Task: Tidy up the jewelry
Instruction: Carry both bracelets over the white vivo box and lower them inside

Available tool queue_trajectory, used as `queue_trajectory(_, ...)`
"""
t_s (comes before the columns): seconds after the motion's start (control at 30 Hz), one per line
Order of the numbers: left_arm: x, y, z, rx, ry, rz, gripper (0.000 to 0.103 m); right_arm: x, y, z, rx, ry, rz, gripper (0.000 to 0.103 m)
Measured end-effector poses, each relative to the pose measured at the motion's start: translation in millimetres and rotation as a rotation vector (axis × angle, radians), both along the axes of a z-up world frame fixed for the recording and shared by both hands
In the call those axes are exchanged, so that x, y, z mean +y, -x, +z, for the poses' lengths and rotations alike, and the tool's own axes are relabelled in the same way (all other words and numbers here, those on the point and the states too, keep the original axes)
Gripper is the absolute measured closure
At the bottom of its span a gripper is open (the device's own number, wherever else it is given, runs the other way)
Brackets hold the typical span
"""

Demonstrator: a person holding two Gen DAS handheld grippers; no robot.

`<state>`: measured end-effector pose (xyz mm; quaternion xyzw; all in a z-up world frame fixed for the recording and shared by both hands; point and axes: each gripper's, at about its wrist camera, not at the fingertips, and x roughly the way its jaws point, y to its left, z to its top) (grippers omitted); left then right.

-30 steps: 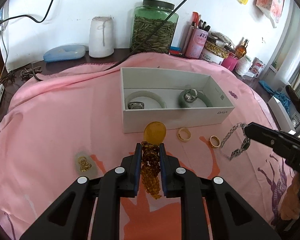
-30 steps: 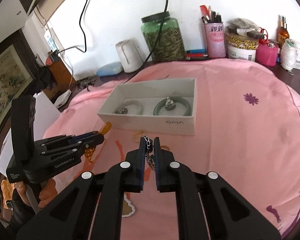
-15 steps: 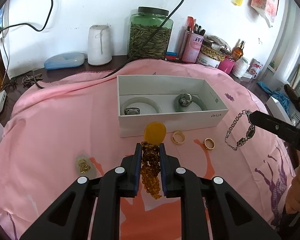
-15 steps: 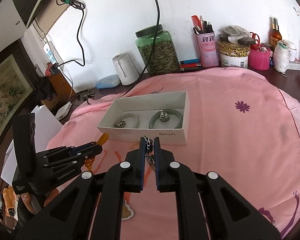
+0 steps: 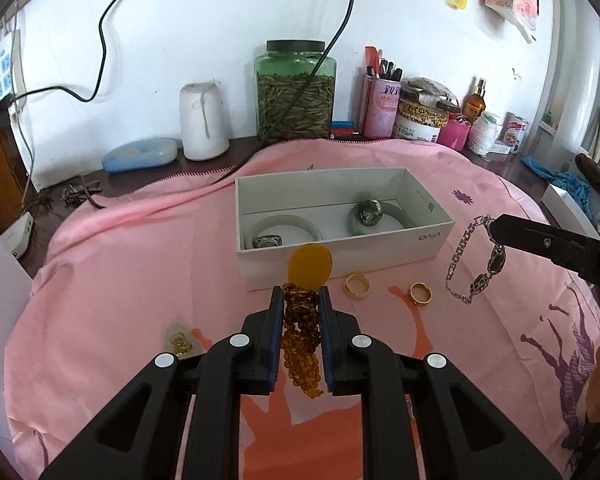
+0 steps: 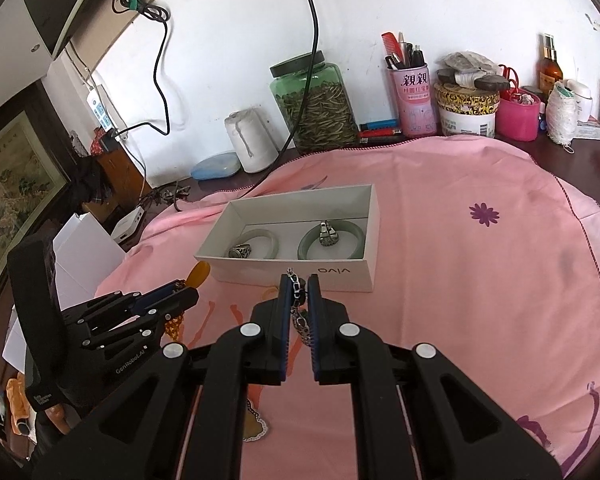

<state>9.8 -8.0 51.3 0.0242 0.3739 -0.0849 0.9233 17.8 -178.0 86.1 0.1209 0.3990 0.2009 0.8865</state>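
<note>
Jewelry held above a pink-draped bench.
Left gripper [image 5: 300,300] clamped on amber beads [image 5: 302,336]; right gripper [image 6: 300,286] pinched on silver bracelet [image 5: 474,262], white box [image 6: 340,274] just ahead.

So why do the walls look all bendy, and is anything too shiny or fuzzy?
Left wrist view: the fisheye lens bends the white box and the room's edges, corners go black, the window side on the right is washed out, and the amber bead necklace is sharp. Right wrist view: same curved look, bright wall, and the silver bracelet is sharp between the fingers.
</note>
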Motion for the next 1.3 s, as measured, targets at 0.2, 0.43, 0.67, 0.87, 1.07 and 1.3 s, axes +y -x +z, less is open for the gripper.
queue_trajectory(0.2,-2,2,4,-0.022,-0.012,0.005,0.086,-1,1,2,-0.006,-0.01,0.001,0.095)
queue_trajectory(0.43,0,-13,36,-0.052,0.027,0.043,0.086,-3,-7,27,-0.025,-0.069,-0.021,0.095)
queue_trajectory(0.67,-1,-49,84,-0.144,0.03,0.119,0.086,3,-38,81,-0.11,-0.083,-0.054,0.095)
queue_trajectory(0.87,-4,-81,48,-0.064,0.039,0.136,0.086,19,-64,63,-0.111,0.0,-0.072,0.095)
queue_trajectory(1.07,5,-102,10,0.028,0.039,0.144,0.086,30,-84,24,-0.03,0.087,-0.062,0.095)
queue_trajectory(1.3,6,-109,-6,0.066,0.027,0.144,0.086,33,-92,0,0.017,0.139,-0.067,0.095)
